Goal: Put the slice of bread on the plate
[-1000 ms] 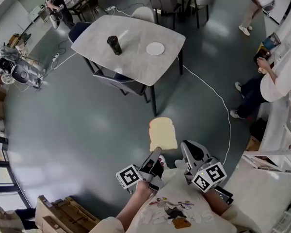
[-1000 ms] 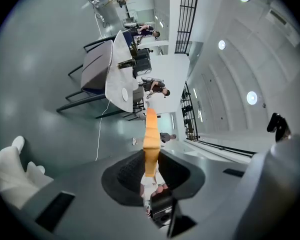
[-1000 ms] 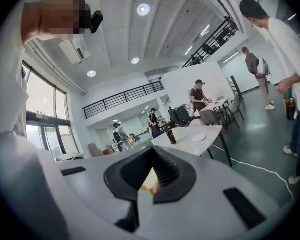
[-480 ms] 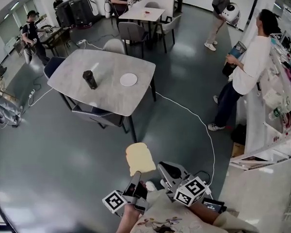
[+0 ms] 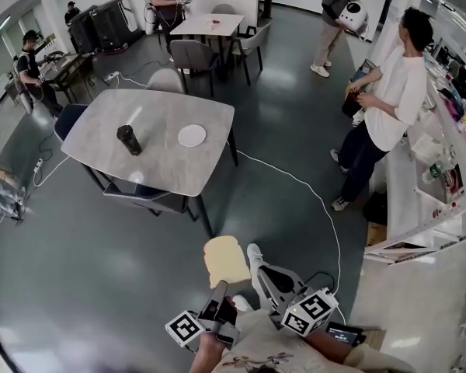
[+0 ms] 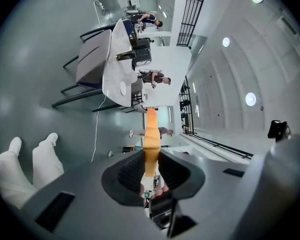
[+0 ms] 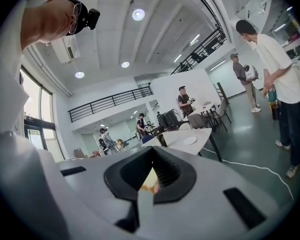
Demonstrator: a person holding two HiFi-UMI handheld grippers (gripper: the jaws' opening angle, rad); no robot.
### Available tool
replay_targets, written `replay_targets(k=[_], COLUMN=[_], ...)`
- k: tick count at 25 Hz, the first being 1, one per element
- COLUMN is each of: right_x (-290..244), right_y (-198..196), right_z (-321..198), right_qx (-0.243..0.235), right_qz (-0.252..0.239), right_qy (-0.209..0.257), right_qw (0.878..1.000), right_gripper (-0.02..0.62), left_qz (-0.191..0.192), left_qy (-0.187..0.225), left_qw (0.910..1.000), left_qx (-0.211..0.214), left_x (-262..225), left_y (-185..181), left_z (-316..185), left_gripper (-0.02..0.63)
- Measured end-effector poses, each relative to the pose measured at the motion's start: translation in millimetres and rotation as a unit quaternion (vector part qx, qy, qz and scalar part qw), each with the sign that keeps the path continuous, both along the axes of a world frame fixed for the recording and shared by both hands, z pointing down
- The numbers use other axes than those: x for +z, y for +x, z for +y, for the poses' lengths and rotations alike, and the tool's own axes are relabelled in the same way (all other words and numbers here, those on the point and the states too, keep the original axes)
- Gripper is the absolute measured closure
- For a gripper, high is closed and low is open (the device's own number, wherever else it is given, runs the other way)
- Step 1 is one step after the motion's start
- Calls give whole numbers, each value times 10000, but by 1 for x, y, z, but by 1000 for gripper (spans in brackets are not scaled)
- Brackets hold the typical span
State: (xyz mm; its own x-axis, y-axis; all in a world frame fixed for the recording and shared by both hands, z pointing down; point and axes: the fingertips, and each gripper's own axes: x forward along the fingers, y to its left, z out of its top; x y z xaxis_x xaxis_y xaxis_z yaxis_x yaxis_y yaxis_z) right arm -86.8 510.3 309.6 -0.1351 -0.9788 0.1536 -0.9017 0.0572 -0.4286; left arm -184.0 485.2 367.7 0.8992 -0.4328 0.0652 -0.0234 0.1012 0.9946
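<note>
A pale slice of bread [image 5: 226, 261] sticks out flat from my left gripper [image 5: 220, 292], which is shut on its near edge. In the left gripper view the bread [image 6: 150, 134] shows edge-on, with both pads of the left gripper [image 6: 150, 158] pressing on it. My right gripper [image 5: 266, 274] hangs just right of the bread, shut and empty. The right gripper view shows its jaw tips [image 7: 151, 156] meeting. A white plate [image 5: 192, 136] lies on a grey table [image 5: 101, 134] well ahead across the floor. The plate [image 7: 189, 140] is also visible in the right gripper view.
A dark cup [image 5: 129, 140] stands on the table left of the plate, with chairs [image 5: 151, 200] tucked round it. A white cable [image 5: 318, 208] trails over the floor. A person in white [image 5: 384, 99] stands by shelves on the right, and others stand at the back.
The head view has tilted up, showing more of the room, and the table now sits lower left. Both grippers show lower in the frame. The bread stays in my left gripper.
</note>
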Motion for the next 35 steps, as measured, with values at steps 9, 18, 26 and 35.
replay_targets(k=[9, 18, 26, 35], right_x=[8, 14, -3, 11], right_y=[12, 68, 144, 211], right_z=[-63, -147, -219, -282], right_qx=[-269, -310, -288, -535], right_qz=[-104, -359, -305, -417], right_qy=[23, 34, 175, 72], right_qw=[9996, 9989, 9990, 9977], right_gripper=[589, 589, 589, 589], left_qz=[-107, -310, -344, -267], left_qy=[16, 4, 184, 48], left_qw=[9996, 9991, 9982, 9966], left_qx=[-258, -306, -460, -774], left_x=[9, 7, -10, -4], left_y=[14, 66, 128, 188], left_z=[-58, -137, -216, -267], left_gripper=[517, 517, 517, 517])
